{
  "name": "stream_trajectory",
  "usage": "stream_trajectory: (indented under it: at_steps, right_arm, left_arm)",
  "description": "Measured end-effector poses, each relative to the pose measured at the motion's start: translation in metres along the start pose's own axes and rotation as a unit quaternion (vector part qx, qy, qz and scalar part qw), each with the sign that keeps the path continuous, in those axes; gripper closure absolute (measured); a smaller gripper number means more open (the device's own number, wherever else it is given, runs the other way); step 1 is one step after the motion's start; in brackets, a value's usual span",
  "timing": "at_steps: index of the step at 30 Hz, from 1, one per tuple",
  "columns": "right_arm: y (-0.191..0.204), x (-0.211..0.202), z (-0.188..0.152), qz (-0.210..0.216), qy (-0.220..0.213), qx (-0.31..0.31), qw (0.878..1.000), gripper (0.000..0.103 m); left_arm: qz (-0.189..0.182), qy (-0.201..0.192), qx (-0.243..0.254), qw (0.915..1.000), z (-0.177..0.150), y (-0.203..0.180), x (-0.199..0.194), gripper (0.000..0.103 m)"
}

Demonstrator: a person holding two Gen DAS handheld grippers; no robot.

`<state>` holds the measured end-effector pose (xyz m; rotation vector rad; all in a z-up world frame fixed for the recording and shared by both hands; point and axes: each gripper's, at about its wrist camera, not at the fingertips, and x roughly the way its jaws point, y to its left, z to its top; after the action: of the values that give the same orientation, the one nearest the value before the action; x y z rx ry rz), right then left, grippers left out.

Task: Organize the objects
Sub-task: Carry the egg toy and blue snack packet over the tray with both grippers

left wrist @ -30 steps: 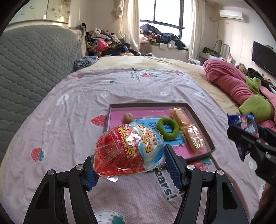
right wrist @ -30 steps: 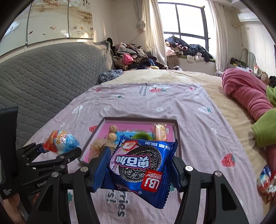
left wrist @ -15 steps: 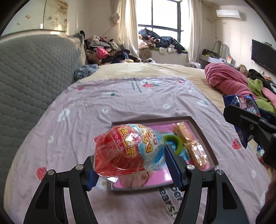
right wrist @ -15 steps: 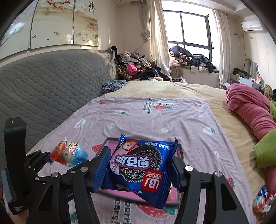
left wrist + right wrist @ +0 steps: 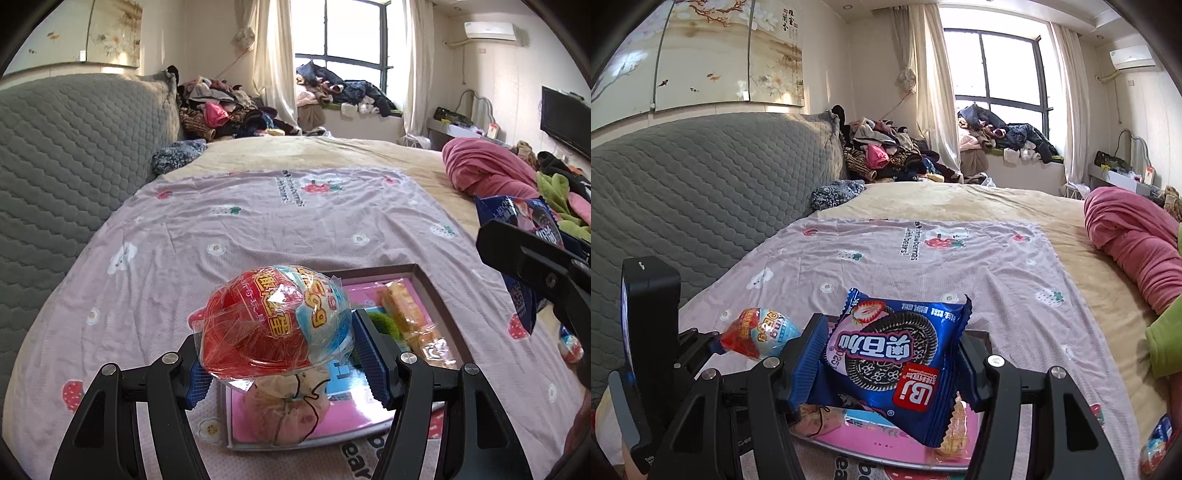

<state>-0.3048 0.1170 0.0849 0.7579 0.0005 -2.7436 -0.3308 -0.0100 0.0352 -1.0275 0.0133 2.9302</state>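
Left wrist view: the left gripper [image 5: 275,349] clamps a red and blue wrapped egg toy [image 5: 275,326] above the tray [image 5: 441,295] on the strawberry sheet [image 5: 258,229]. The toy hides much of the tray; a tan pouch [image 5: 288,410] peeks beneath.

Right wrist view: the right gripper [image 5: 886,363] pinches a blue cookie packet [image 5: 892,363], covering most of the tray.

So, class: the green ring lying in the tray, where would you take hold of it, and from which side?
Grip the green ring across one side of its band, from above. It lies flat in the tray, so one finger can drop into the hole. The wrapped snack crowds its right side; take the left.
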Motion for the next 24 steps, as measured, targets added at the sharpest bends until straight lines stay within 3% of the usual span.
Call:
stream_trajectory:
  at_steps: [24]
  right_arm:
    - [-0.040, 0.057, -0.066, 0.002, 0.048, 0.039, 0.998, 0.041]
  left_arm:
    - [-0.002, 0.032, -0.018, 0.9993, -0.023, 0.000, 0.082, 0.034]
